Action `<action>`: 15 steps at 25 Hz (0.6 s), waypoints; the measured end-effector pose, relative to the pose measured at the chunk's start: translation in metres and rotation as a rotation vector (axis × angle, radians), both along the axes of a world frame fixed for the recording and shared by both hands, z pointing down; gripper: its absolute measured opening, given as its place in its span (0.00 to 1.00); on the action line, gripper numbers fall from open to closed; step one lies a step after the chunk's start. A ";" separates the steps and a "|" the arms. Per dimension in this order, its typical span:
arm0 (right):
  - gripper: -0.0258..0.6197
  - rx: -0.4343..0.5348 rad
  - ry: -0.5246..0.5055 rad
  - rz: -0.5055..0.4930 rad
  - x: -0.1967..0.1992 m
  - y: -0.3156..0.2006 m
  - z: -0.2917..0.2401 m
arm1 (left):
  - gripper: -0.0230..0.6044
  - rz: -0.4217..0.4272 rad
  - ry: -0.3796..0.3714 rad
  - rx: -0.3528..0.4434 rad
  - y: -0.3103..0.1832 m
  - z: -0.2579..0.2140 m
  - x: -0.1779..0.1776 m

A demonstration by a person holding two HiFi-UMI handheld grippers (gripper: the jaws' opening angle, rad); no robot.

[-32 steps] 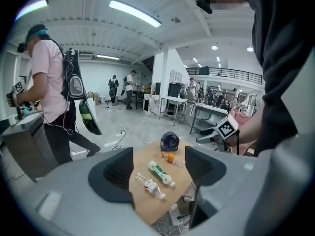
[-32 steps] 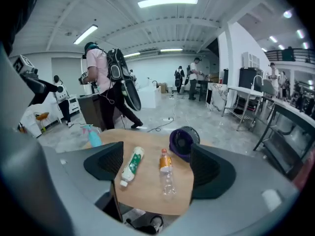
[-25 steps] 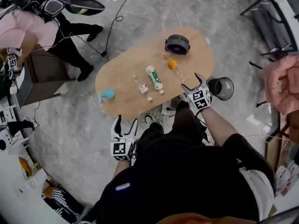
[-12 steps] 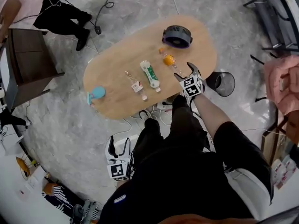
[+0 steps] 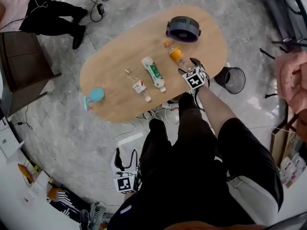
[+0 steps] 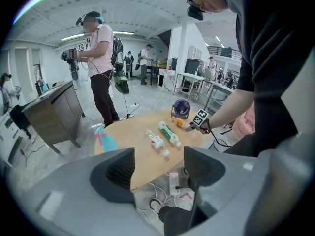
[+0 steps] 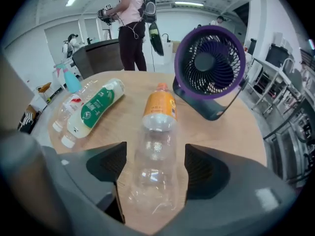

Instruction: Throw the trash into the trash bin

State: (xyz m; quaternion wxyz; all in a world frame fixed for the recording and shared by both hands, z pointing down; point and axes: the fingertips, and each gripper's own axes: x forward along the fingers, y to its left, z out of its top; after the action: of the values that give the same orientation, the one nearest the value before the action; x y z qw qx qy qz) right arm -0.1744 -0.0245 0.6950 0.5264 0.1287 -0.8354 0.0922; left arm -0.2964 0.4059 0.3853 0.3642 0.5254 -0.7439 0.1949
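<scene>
Orange-label bottle (image 7: 157, 132) now between right claw's (image 7: 155, 168) parted jaws, ungripped; left claw (image 6: 158, 173) farther back, parted, empty.

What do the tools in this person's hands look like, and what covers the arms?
The left gripper and right gripper are grey-bodied, each with two dark, ribbed pads. Each carries a white cube printed with black square markers. The person wears a black top whose sleeve ends above the forearm.
</scene>
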 end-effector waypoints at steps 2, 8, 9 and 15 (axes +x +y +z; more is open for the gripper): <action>0.65 -0.012 0.059 0.037 0.010 -0.003 0.014 | 0.54 -0.004 0.011 -0.004 0.001 0.002 0.002; 0.58 -0.047 0.078 0.065 0.015 -0.003 0.028 | 0.54 0.005 0.033 -0.021 0.006 0.017 0.011; 0.58 -0.057 0.073 0.070 0.017 -0.002 0.028 | 0.54 0.012 0.040 -0.020 0.003 0.018 0.012; 0.57 -0.098 -0.019 0.070 0.013 0.003 0.007 | 0.54 0.067 0.044 0.006 -0.026 0.016 0.021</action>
State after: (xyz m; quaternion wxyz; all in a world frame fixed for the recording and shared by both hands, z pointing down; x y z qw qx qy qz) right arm -0.1611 -0.0217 0.7024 0.5208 0.1311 -0.8296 0.1527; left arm -0.2755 0.3804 0.4015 0.3724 0.5551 -0.7182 0.1931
